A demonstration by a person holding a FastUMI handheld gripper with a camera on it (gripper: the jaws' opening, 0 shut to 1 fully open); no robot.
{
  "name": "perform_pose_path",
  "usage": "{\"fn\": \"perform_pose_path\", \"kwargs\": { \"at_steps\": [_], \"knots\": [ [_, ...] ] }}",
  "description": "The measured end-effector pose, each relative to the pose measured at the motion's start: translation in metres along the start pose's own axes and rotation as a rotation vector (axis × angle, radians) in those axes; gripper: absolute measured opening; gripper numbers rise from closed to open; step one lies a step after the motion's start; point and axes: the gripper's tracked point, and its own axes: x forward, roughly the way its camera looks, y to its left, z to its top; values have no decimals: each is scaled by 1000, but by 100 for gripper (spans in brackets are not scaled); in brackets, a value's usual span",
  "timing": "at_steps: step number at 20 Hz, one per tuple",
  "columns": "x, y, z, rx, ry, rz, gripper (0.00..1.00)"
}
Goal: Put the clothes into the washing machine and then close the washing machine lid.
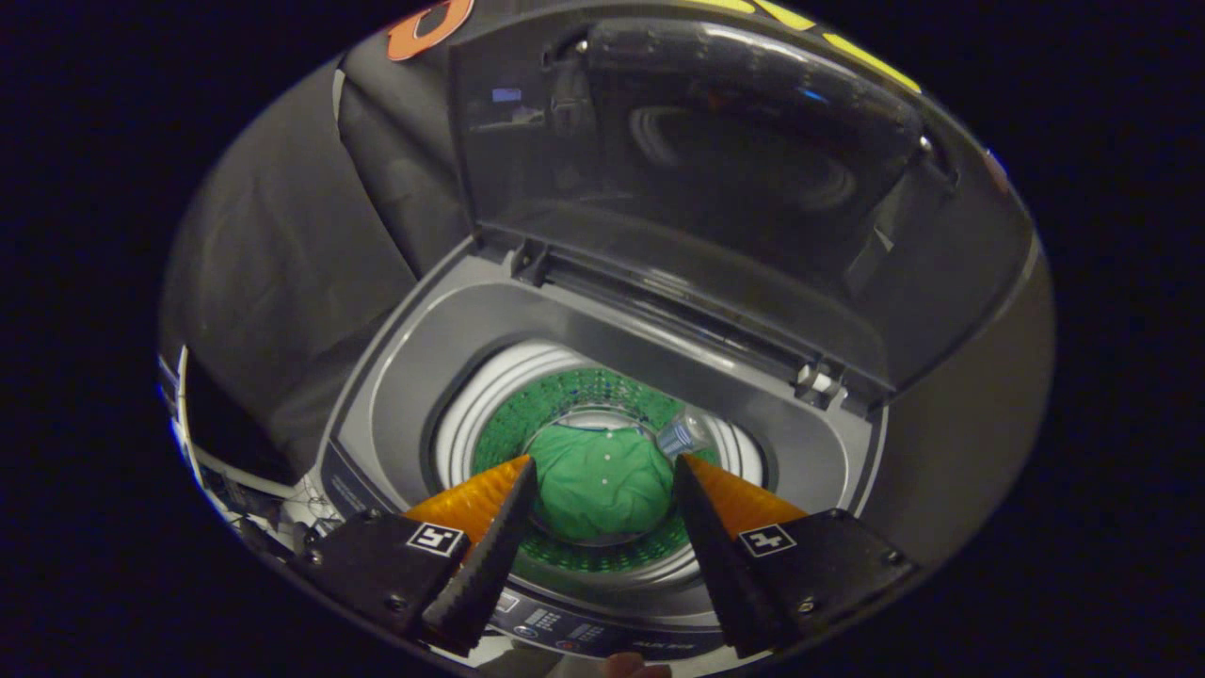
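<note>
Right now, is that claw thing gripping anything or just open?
Gripper: open, fingers spread and holding nothing, above the drum where the green garment lies.

Gripper (602,466) fingers apart above green garment (600,480) in drum (565,395).

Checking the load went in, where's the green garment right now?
In the gripper view, the green garment lies at the bottom of the washer drum, beyond the open gripper, under the raised lid.
</note>
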Motion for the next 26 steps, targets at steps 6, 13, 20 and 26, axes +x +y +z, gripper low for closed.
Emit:
{"fn": "perform_pose_path", "kwargs": {
  "at_steps": [6,13,20,26],
  "knots": [
    [-79,24,72,-48,-205,59,91],
    [-196,36,159,-28,-512,165,92],
    [-241,-8,236,-14,-756,135,92],
    [-177,-42,260,109,-692,92,93]
  ]
}}
